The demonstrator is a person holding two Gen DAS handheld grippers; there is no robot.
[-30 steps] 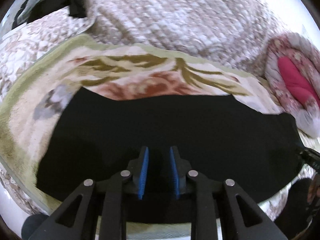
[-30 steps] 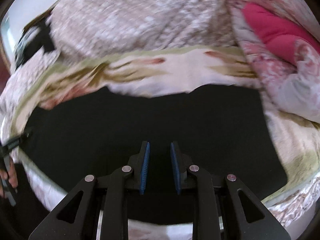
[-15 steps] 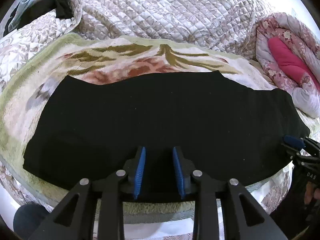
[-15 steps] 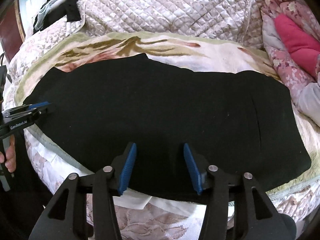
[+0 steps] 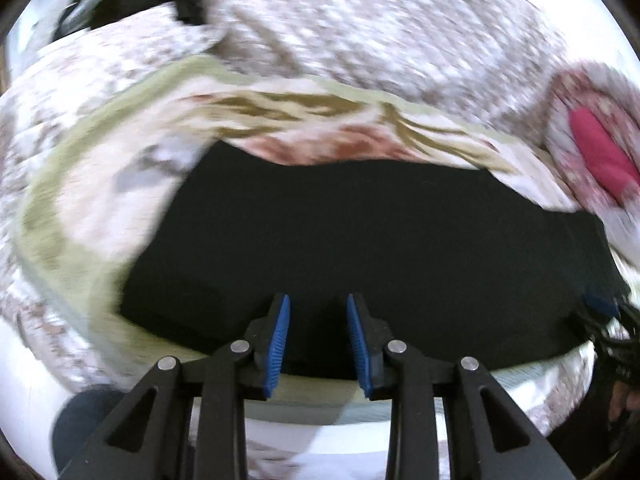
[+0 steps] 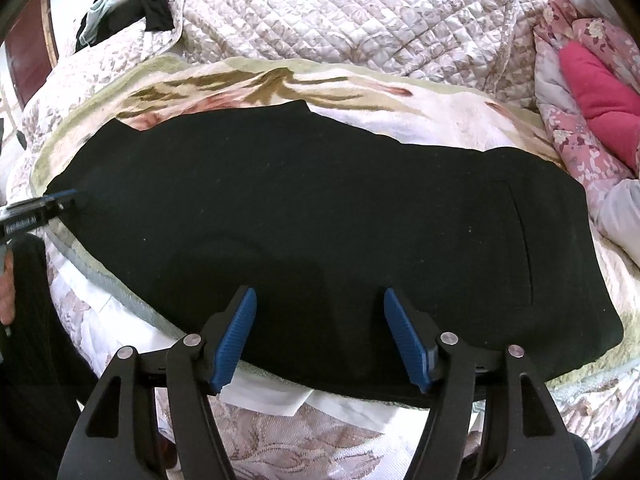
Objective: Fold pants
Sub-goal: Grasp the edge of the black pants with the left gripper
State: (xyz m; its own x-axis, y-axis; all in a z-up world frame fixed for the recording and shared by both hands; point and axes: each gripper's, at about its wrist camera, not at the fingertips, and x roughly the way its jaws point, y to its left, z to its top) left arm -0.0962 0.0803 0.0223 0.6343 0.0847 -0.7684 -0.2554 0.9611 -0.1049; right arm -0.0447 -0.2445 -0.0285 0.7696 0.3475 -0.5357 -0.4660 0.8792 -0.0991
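the pants (image 6: 320,216) lie flat and spread lengthwise across the blanket (image 6: 432,120), the floral one with the green border, near its front edge and running almost from one end of it to the other. they look already doubled leg on leg, with a pocket slit showing toward the right end. the cloth is black, soft and limp, likely light and a little stretchy; it should drape and slide over the plush blanket rather than hold a crease, so a fold will probably want both corners of one end lifted together and carried over. the best holds, as i judge it, are the edges at the two ends, where a pad can slip under a single layer stack.

the right gripper (image 6: 320,332) hovers just over the front edge of the pants, about midway along, pointing across them toward the quilt (image 6: 360,20) behind the blanket. its jaws stand wide apart with nothing between them.

the left gripper (image 5: 318,340) sits low at the front edge of the pants in its own blurred view, jaws parted by a narrower gap, and no cloth looks pinched between the pads. in the right view its tip (image 6: 44,208) reaches the left end of the pants, level and aimed along their length, close to or touching the corner there; i cannot tell which.
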